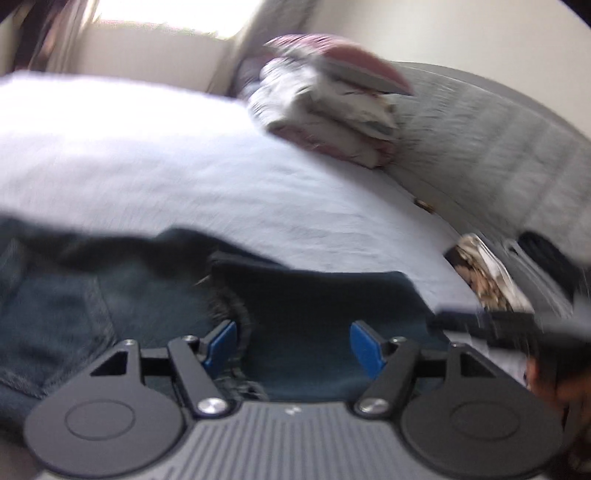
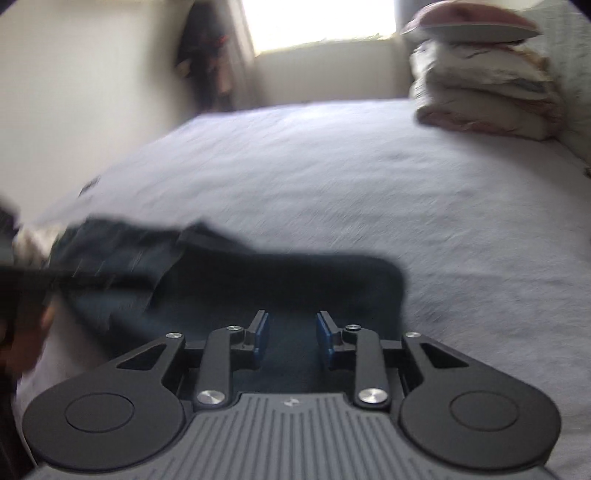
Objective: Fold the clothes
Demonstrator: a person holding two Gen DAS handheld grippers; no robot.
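Dark blue jeans [image 1: 110, 295] lie on the white bed sheet [image 1: 184, 166], with a folded leg end [image 1: 317, 295] spread under my left gripper [image 1: 293, 343]. Its blue pads stand wide apart above the denim, and nothing is pinched between them. In the right wrist view the same jeans [image 2: 258, 280] stretch to the left, rumpled at the far end. My right gripper [image 2: 293, 336] hovers over the near end of the cloth with a narrow gap between its pads; the denim shows through the gap. Both views are blurred.
A stack of folded bedding with a pink pillow on top [image 2: 480, 85] sits at the bed's far right corner [image 1: 325, 103]. A grey padded headboard [image 1: 498, 147] runs along the right. A patterned cloth [image 1: 484, 273] lies by it. A bright window [image 2: 321, 26] is behind.
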